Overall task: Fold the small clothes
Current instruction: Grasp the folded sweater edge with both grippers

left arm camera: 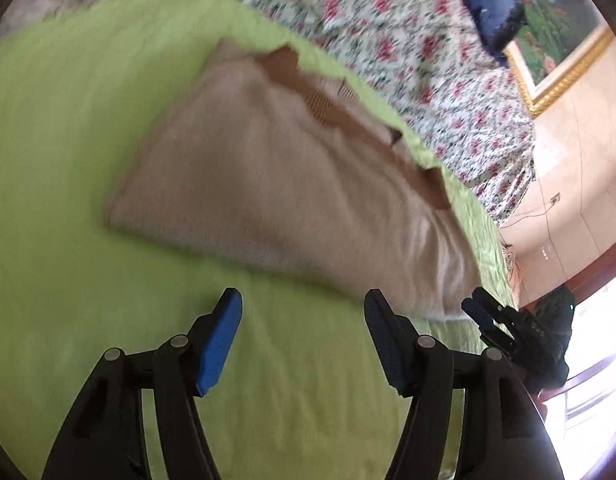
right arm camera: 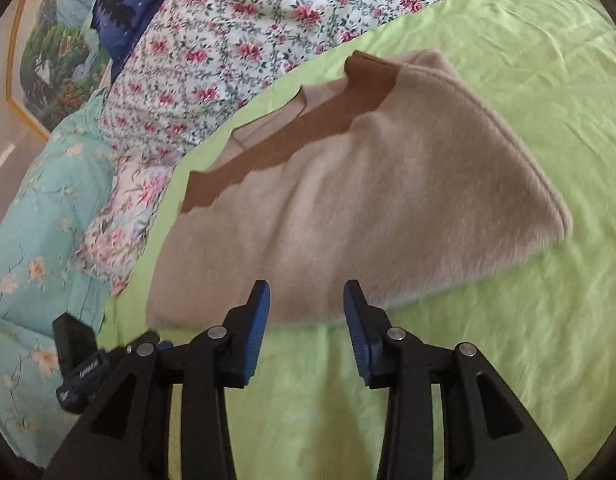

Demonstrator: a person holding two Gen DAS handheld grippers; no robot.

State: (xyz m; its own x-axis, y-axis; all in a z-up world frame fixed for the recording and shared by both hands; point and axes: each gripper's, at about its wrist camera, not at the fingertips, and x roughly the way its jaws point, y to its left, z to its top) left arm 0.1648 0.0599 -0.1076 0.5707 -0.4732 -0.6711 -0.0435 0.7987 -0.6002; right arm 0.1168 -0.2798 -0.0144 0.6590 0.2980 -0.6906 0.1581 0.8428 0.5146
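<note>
Folded beige sweater (right arm camera: 347, 200) with a brown scalloped band (right arm camera: 292, 132), lying flat on the green sheet (right arm camera: 507, 320) of a bed, beside a floral quilt (right arm camera: 228, 40). Left claw (left arm camera: 304, 308) spread wide over bare sheet, just short of the sweater's near edge, nothing between its blue pads (left arm camera: 220, 344). Right claw (right arm camera: 306, 300) moderately spread at the sweater's near hem, pads clear of the fabric, gripping nothing. The left-wrist view is motion-blurred.

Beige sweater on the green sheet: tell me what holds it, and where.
Nothing holds it. The beige sweater lies folded on the green sheet; the left hand-held gripper and right hand-held gripper are both open, their pads off the cloth.
</note>
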